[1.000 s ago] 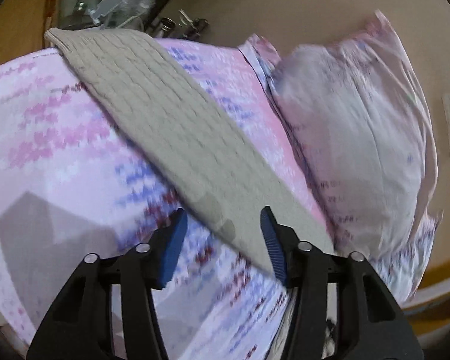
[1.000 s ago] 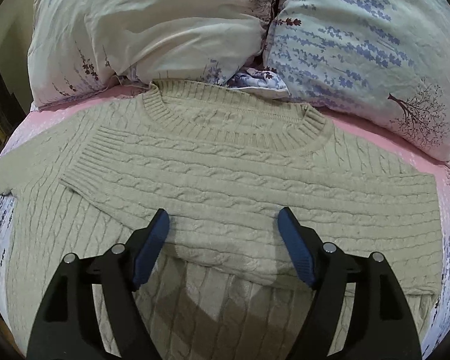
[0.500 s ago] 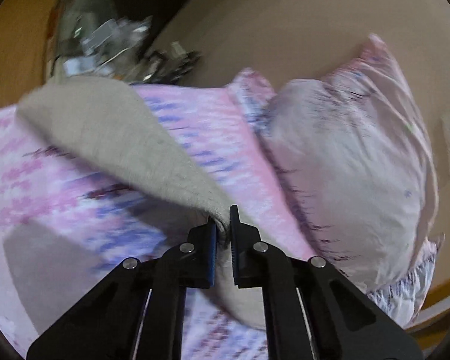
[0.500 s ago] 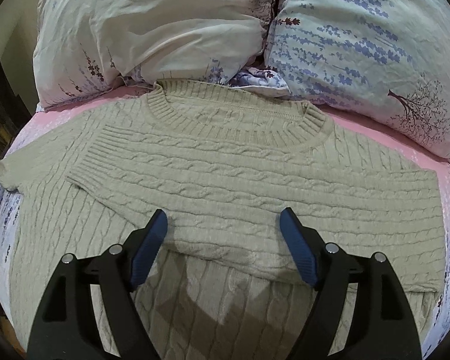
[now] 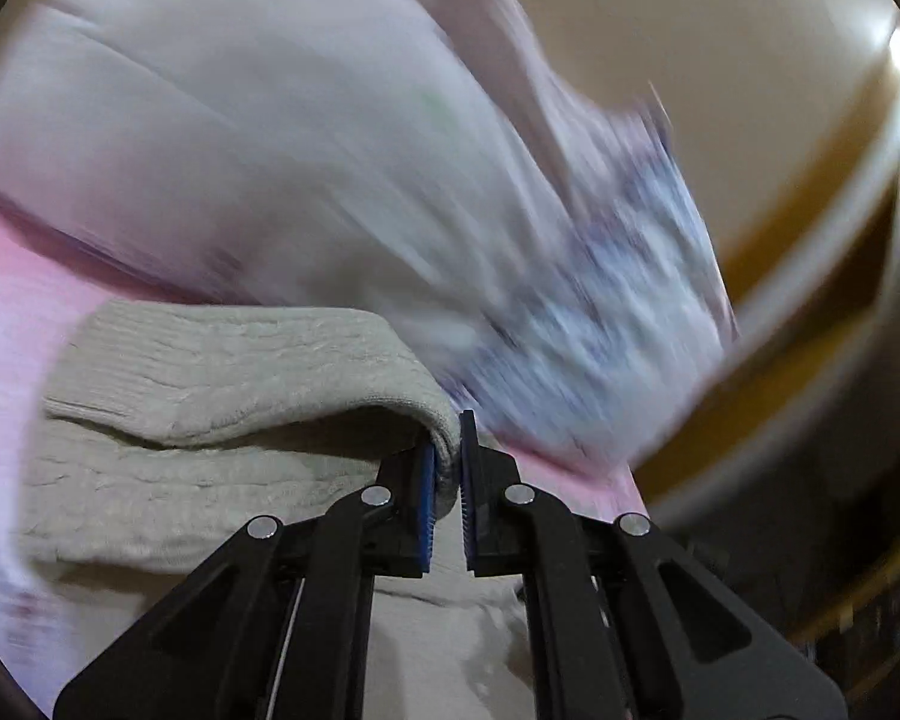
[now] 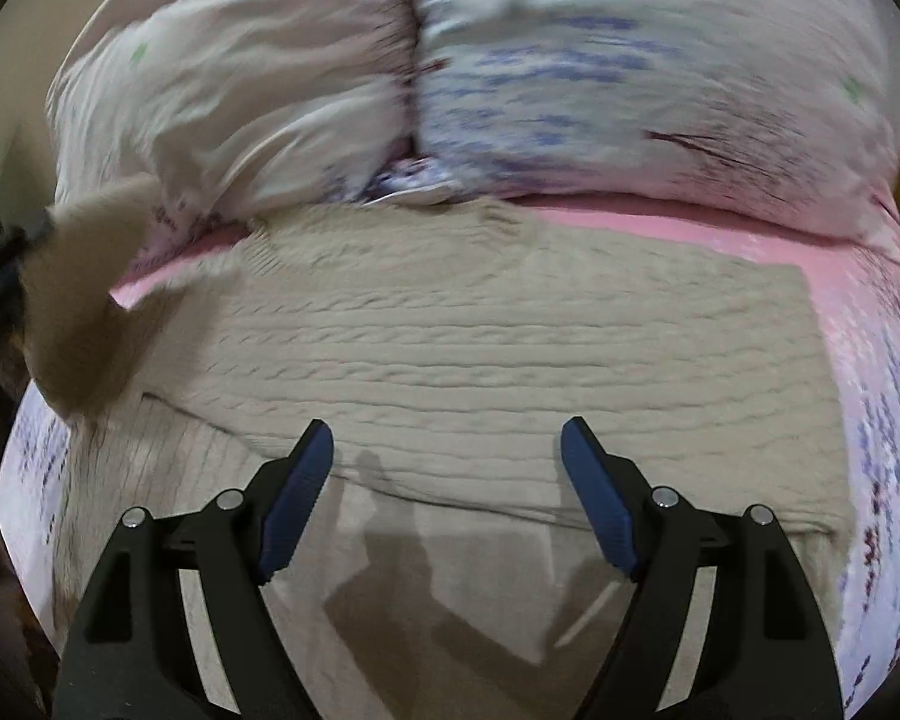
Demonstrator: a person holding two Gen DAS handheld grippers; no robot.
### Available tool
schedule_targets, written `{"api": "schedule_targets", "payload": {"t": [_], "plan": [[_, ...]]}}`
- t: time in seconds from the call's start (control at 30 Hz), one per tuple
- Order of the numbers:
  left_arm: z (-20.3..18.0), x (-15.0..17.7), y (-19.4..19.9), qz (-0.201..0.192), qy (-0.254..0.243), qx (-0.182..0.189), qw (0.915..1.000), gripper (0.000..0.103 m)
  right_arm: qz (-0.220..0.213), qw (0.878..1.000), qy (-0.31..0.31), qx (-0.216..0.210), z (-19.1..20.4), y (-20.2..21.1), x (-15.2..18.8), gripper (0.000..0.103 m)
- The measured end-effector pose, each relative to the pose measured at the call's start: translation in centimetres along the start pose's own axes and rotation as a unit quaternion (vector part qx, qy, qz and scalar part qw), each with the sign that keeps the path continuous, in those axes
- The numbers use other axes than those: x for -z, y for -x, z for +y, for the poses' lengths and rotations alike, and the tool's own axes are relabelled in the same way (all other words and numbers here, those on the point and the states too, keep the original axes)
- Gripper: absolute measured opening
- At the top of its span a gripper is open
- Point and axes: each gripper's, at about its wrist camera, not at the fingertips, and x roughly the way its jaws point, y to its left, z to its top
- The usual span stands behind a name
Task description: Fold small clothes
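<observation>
Left wrist view: the left tool (image 5: pixel 447 480), low in the middle of the frame, is clamped on a fold of the beige cable-knit sweater (image 5: pixel 222 372), whose lifted edge runs off to the left above the layer lying on the pink printed bedsheet (image 5: pixel 12 324). Everything behind is streaked with blur, so the swing looks fast. I'd worry the thin pinch slips out of the pads, or that the carried flap drags the layer beneath it out of line.

Right wrist view: the right tool (image 6: pixel 447 498) hangs with its jaws wide apart and nothing between them, low in the frame above the sweater body (image 6: pixel 480 336). At the left edge the raised sleeve (image 6: pixel 84 300) is a brown blur. With nothing pinning the body, the fold could land crooked or bunch up against the 2 pale floral pillows (image 6: pixel 630 72) at the top.
</observation>
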Motion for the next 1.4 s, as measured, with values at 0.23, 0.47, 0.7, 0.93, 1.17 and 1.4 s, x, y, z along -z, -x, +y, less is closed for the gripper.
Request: {"api": "schedule_targets", "payload": {"t": [0.23,0.47,0.7,0.93,1.17,1.4], "plan": [[-2.1,5.9,-8.5,0.151,-0.071,-0.038,0.9852,0.008,-0.022,0.998,-0.053,0.013,-4.9,2.1,0.1,0.077],[-1.3,4.6,-1.6,0.11,-0.097,-0.011,0.9891,0.065,-0.057,0.998,-0.014,-0.038,-2.6,3.3,-0.6,0.05],[6.7,1.1,6.6,0.028,-0.023,-0.149,0.9881,0.056,-0.063,0.982,0.143,-0.104,9.4,2.2,-1.7,0.046],[11.2,2.2,5.3,0.075,0.024,-0.195,0.9776,0.045,-0.03,0.963,0.258,-0.068,18.7,-2.4,-0.6,0.04],[11.6,2.6,3.7,0.08,0.032,-0.183,0.9793,0.034,-0.017,0.955,0.294,-0.047,21.4,-5.2,-0.3,0.04],[12.1,2.4,3.4,0.072,0.047,-0.181,0.9797,0.015,-0.039,0.972,0.218,-0.078,19.4,-4.9,-2.2,0.004]]}}
